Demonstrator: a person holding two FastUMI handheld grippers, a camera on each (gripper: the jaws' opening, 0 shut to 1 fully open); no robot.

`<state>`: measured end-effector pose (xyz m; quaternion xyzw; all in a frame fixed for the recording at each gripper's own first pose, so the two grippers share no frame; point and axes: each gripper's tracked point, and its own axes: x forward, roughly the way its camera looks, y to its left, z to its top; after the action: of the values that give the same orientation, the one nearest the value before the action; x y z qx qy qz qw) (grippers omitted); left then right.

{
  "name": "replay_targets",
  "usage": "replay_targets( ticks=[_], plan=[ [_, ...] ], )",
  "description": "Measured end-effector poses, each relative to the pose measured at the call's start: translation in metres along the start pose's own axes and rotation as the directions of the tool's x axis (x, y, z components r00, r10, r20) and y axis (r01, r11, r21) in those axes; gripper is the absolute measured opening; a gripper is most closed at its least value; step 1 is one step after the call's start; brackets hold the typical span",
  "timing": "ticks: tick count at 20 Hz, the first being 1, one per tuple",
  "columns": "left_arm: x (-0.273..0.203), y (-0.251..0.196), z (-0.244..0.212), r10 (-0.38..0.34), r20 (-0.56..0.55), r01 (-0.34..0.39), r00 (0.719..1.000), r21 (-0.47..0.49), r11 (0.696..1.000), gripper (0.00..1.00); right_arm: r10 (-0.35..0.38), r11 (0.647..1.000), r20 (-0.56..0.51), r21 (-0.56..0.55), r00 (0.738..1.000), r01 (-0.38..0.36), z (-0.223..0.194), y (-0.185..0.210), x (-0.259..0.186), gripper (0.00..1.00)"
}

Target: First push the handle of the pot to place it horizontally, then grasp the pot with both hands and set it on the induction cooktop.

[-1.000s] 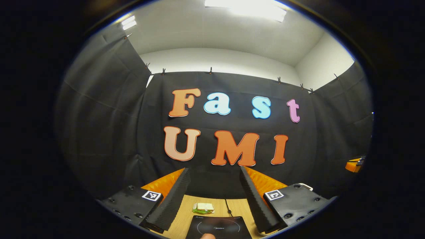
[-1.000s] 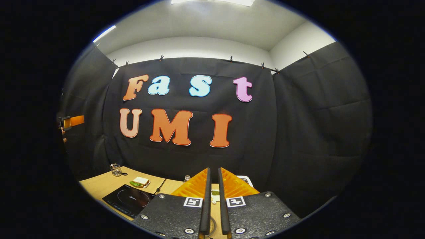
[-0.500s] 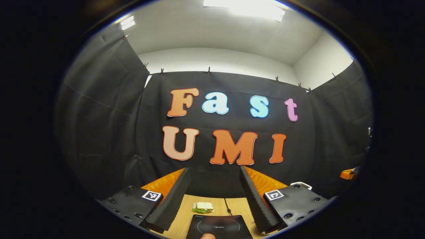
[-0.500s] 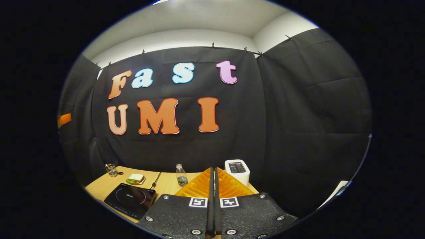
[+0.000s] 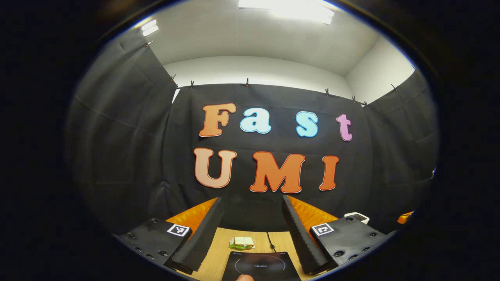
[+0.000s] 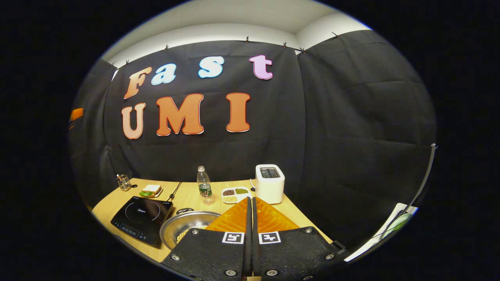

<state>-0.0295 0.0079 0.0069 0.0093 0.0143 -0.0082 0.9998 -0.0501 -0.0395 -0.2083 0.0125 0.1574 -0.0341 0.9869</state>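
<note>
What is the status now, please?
Left gripper open above induction cooktop. Right gripper shut, empty. Pot beside cooktop, untouched.

Black cloth [image 6: 351, 128] on three sides, hung from small clips [image 5: 247, 82] along its top edge and creased in broad folds. Above the cloth, a plain white wall [image 5: 250, 70] and a white ceiling [image 5: 250, 37]. Bright ceiling light panel [image 5: 287, 9] overhead, a smaller light [image 5: 150, 26] off in the far corner. Below, a light wood-grain tabletop [image 6: 187, 195] set against the back cloth, its far edge touching the drape. Even, bright lighting up high, dimmer down near the tabletop.
</note>
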Motion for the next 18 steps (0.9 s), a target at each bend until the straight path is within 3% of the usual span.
replay_targets(
  ticks=[7,18],
  plan=[
    [-0.003,0.0,-0.001,-0.003,-0.001,0.003,1.0,-0.002,1.0,0.98,0.04,0.998,-0.137,-0.043,0.99,-0.046,-0.074,0.02,-0.021,0.0],
    [-0.007,0.008,-0.009,0.0,-0.011,0.0,1.0,-0.005,1.0,0.97,0.158,0.984,-0.347,-0.022,0.924,-0.177,-0.174,0.073,-0.044,0.0]
  ],
)
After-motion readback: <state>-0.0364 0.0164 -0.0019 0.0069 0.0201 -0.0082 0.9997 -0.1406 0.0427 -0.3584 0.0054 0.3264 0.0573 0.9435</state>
